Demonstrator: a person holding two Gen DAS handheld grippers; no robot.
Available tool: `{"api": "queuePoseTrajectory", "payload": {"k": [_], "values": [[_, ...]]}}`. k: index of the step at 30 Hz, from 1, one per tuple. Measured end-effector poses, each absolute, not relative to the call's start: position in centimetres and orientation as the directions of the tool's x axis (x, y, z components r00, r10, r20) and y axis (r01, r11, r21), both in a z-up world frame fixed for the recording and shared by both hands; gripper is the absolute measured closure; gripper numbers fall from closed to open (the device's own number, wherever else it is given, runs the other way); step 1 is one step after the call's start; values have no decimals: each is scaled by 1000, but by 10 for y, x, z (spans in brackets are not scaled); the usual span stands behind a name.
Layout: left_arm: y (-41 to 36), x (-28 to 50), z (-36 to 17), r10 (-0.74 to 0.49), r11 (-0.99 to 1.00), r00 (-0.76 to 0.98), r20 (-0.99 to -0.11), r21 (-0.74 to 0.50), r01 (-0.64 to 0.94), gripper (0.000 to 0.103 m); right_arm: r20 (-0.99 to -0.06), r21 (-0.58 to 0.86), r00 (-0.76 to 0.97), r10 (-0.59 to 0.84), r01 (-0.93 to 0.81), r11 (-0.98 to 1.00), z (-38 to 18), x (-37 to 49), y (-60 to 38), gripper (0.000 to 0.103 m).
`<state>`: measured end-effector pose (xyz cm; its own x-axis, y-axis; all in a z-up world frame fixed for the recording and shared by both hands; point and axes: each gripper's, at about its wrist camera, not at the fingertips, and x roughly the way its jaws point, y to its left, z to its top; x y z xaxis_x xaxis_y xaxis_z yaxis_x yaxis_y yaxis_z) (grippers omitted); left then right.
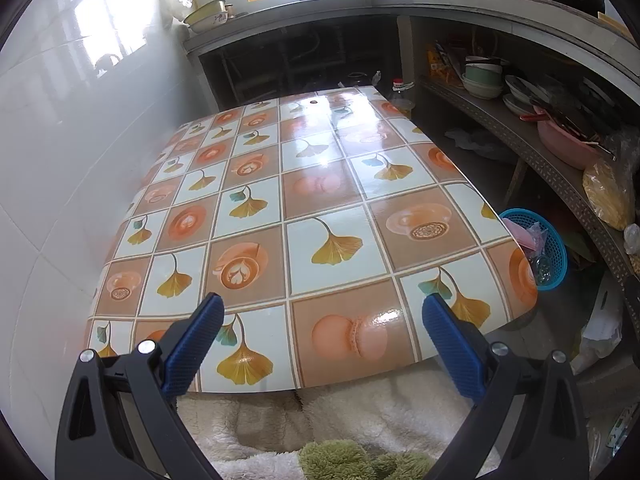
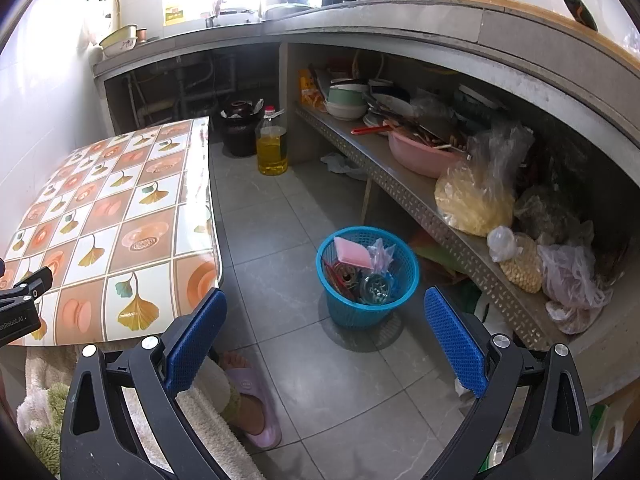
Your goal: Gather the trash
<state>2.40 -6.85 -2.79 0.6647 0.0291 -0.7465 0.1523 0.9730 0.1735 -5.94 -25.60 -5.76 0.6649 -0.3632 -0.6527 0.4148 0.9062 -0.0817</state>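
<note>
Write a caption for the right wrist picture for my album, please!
Open right tongs hover above the floor, facing a blue trash basket beside the patterned table.

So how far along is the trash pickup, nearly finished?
It looks nearly finished. Done: the blue basket on the floor holds a pink packet, a crumpled wrapper and other scraps, and the table shows no litter apart from one small dark speck at its far edge. In hand: nothing; both the left tongs and right tongs are open. Left: perhaps that speck.
</note>
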Motion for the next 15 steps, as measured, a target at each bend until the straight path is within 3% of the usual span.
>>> {"api": "queuePoseTrajectory", "payload": {"k": [15], "values": [[-67,24,-28,31,973,664,-747,173,150,6,-653,-84,664,-364,414,907,-57,-59,-255,8]]}}
